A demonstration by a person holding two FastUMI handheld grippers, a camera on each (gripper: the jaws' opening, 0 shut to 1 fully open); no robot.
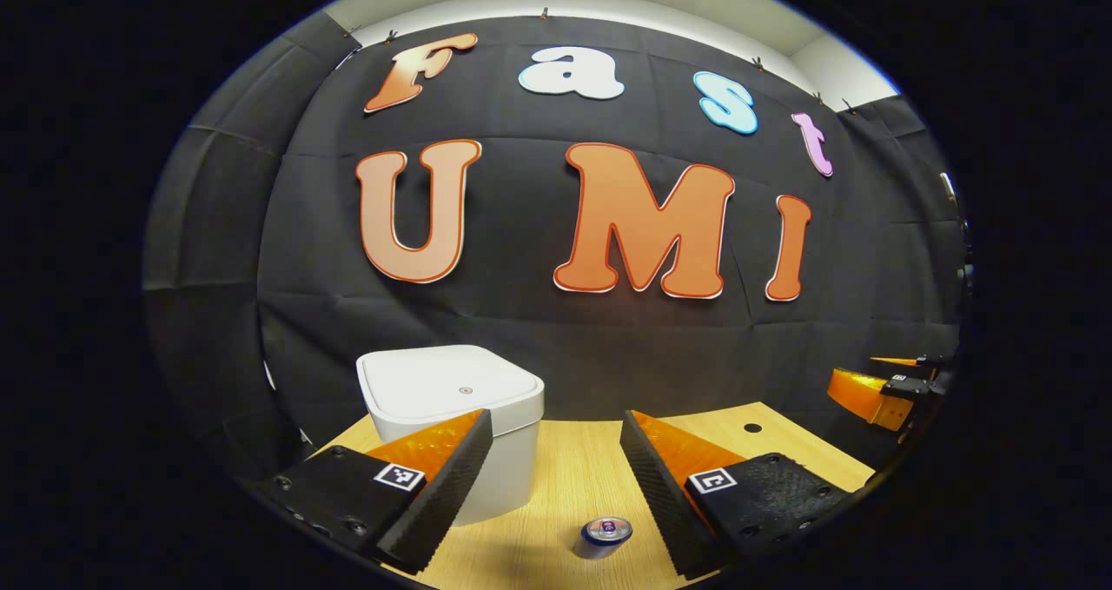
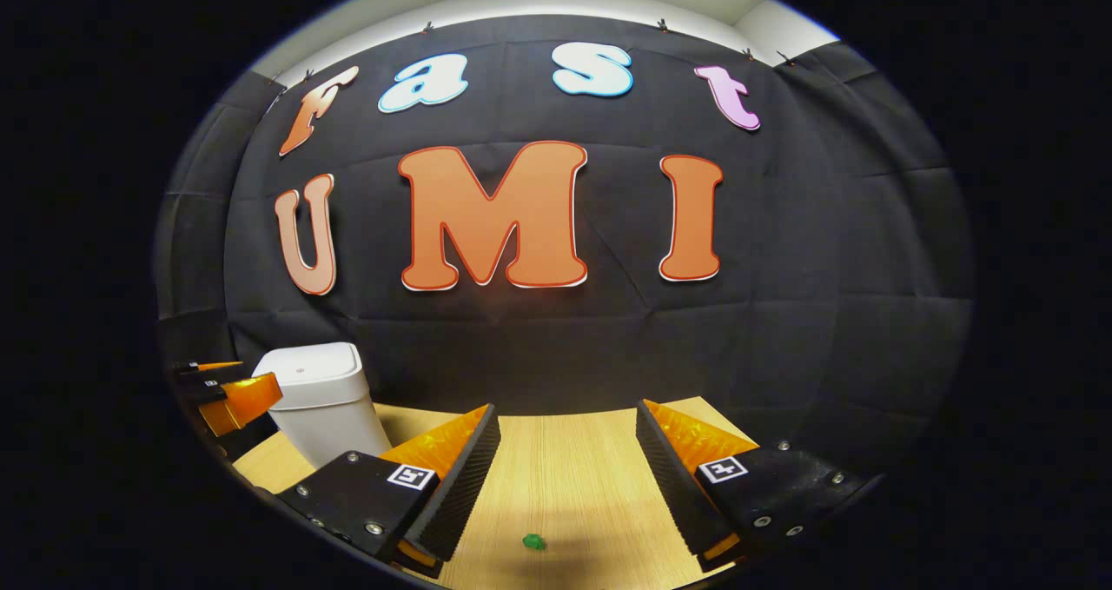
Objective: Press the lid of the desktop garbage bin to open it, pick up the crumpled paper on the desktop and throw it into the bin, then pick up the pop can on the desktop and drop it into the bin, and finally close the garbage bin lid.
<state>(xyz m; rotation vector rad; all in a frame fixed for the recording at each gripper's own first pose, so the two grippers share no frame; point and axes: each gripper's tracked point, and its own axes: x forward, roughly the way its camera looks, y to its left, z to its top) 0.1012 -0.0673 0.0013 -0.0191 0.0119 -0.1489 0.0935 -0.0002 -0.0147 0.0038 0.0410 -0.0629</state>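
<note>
Both tools [image 1: 556, 451] [image 2: 565, 447] open; bin [image 1: 452, 399] lid shut.

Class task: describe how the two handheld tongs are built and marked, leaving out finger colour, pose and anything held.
Both the left tongs and right tongs have two wedge-shaped fingers with ribbed inner faces. Each finger sits on a black bolted block bearing a small square black-and-white tag.

Non-task surroundings of the booth.
A light wood-grain worktop [image 1: 565, 468] is lying before the black cloth wall [image 1: 539, 329]; a small round hole [image 1: 752, 427] is showing near its far edge.
</note>
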